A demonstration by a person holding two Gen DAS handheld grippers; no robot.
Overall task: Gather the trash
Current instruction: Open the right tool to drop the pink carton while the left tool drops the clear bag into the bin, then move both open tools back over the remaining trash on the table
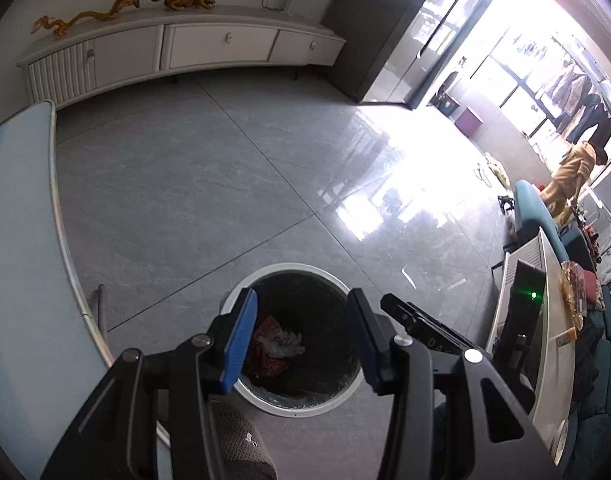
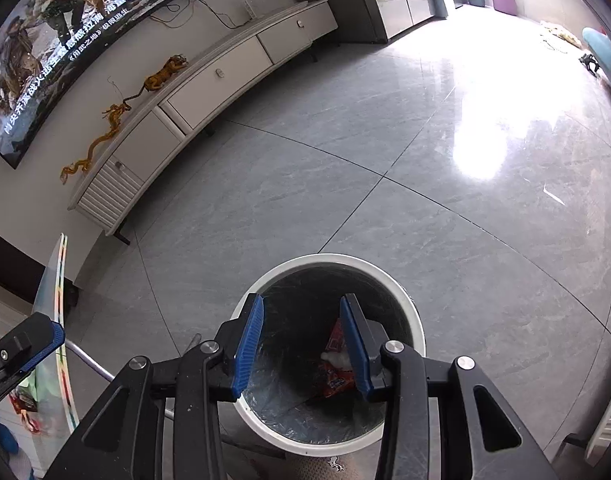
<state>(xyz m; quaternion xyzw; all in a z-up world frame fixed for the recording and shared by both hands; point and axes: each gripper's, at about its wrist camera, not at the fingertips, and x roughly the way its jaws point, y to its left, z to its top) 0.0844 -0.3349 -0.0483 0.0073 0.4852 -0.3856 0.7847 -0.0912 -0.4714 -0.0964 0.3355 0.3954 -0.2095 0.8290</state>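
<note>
Red snack wrappers [image 2: 337, 380] and crumpled white paper [image 1: 283, 342] already lay in the round white-rimmed, black-lined bin [image 2: 415, 320] while we held the left gripper [image 1: 301, 340] and right gripper [image 2: 301, 346] wide and empty above it, with no loose trash visible on the grey tiled floor [image 2: 345, 208].

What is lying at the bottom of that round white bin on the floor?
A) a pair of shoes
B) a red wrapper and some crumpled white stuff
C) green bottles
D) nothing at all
B: the bin holds a red wrapper with crumpled white stuff.
</note>
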